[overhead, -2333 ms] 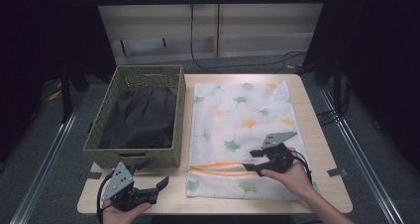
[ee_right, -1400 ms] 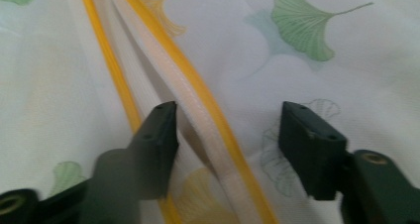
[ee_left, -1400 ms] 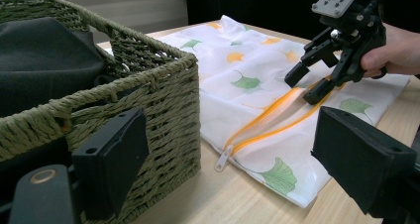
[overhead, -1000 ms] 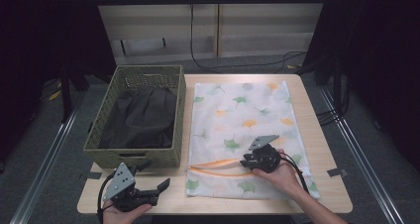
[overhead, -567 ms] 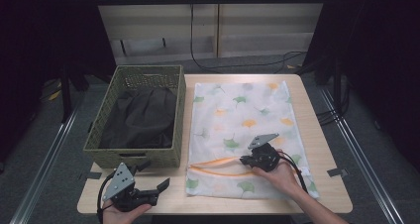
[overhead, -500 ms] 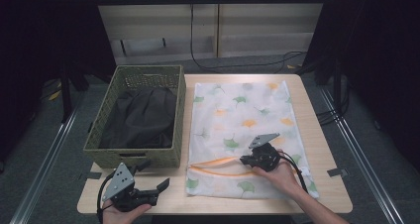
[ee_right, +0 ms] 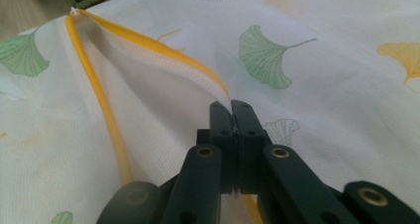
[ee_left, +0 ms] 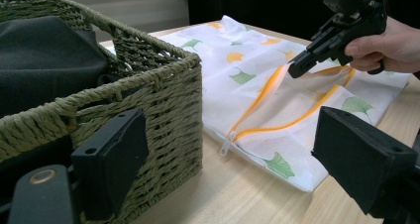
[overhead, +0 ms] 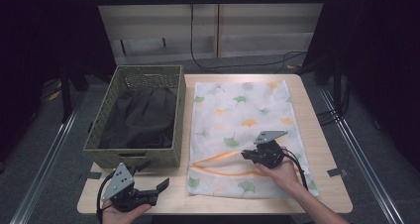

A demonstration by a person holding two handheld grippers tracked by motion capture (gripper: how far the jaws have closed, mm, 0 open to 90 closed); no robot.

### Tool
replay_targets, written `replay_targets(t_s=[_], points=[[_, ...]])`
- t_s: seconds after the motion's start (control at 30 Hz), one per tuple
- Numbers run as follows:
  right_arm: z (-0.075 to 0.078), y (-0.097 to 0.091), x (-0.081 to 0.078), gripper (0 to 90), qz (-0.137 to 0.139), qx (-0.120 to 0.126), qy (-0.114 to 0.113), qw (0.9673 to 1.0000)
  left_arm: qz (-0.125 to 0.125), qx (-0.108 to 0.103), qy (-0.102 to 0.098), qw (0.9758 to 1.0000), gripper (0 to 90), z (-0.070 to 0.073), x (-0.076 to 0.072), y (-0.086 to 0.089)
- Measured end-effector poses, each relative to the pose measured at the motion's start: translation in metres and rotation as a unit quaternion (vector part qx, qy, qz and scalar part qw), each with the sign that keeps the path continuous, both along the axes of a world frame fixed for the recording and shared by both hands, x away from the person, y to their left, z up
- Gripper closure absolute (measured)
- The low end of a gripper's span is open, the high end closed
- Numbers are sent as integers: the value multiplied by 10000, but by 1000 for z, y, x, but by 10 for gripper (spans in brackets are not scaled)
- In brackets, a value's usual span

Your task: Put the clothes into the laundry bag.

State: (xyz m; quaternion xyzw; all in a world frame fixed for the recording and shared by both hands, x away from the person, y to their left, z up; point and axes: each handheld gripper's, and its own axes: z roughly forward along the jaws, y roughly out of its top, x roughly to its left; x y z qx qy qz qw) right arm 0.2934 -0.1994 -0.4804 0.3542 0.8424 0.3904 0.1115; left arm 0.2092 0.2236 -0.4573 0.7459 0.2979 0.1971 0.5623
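While the right gripper [overhead: 246, 155] sits clenched on the laundry bag's [overhead: 242, 110] upper zip edge in the high view, the left gripper [overhead: 161, 186] idles released beside the wicker basket [overhead: 179, 110]; its own view reveals the zipper pull [ee_left: 225, 147]; the right view shows pinched mesh at the orange zip [ee_right: 106, 110]

Looks like a lab recording booth: black curtains [overhead: 44, 50], metal floor rails [overhead: 49, 154], loose cables [overhead: 233, 63], a lone wooden table [overhead: 317, 135].

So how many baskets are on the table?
1. A green woven wicker basket sits on the left side of the light wooden table, beside the white leaf-print mesh bag, with dark black cloth inside.
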Motion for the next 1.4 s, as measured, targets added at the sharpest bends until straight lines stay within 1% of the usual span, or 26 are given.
replay_targets(t_s=[0.07, 0.2, 0.27, 0.33, 0.43, 0.47, 0.5, 0.87, 0.93, 1.0, 1.03, 1.07, 1.1, 1.13, 1.2, 1.27, 1.33, 1.4], points=[[1, -1, 0, 893, -2, 45, 9, 10000, -1, -5, 0, 10000, 134, 0, 0, 0], [8, -2, -1, 893, -66, 138, -111, 9998, -10, -14, -10, 10000, 134, 0, 0, 0], [9, -2, -1, 893, -83, 160, -138, 9997, -19, 40, -15, 10000, 134, 0, 0, 1], [13, -3, 0, 893, -135, 211, -201, 9995, -18, 35, -16, 10000, 134, 0, 0, 1], [16, -4, 0, 893, -136, 260, -236, 9993, -17, 32, -17, 10000, 134, 0, 0, 1], [20, -5, 1, 893, -177, 302, -308, 9989, -11, 37, -16, 10000, 134, 1, 0, 1], [21, -5, 1, 893, -176, 323, -327, 9988, 16, -21, -12, 10000, 134, 0, 0, 0], [39, -8, 5, 894, -321, 428, -582, 9969, 28, -44, -21, 10000, 134, 0, 0, 0], [41, -9, 6, 893, -310, 439, -606, 9967, 27, -20, -21, 10000, 134, 0, 0, 0], [46, -10, 8, 894, -371, 487, -681, 9958, 27, -25, -26, 10000, 134, 1, 0, 0], [46, -10, 8, 894, -371, 487, -681, 9958, 27, -25, -26, 10000, 134, 1, 0, 0], [51, -10, 11, 894, -392, 567, -735, 9949, 22, -20, -30, 10000, 134, 1, 0, 0], [51, -10, 11, 894, -392, 567, -735, 9949, 22, -22, -20, 10000, 134, 1, 0, 0], [54, -10, 14, 894, -409, 616, -804, 9940, 15, -23, -37, 10000, 134, 1, 0, 0], [58, -10, 16, 894, -416, 713, -840, 9930, 20, -33, -35, 10000, 135, 1, -1, 0], [59, -10, 19, 894, -480, 807, -867, 9918, 12, -45, -23, 10000, 136, 1, -1, 0], [60, -10, 21, 894, -504, 861, -873, 9912, 10, -15, -29, 10000, 140, 1, -1, 1], [63, -10, 23, 895, -526, 901, -892, 9905, -17, 27, 14, 10000, 146, 1, -2, 0]])
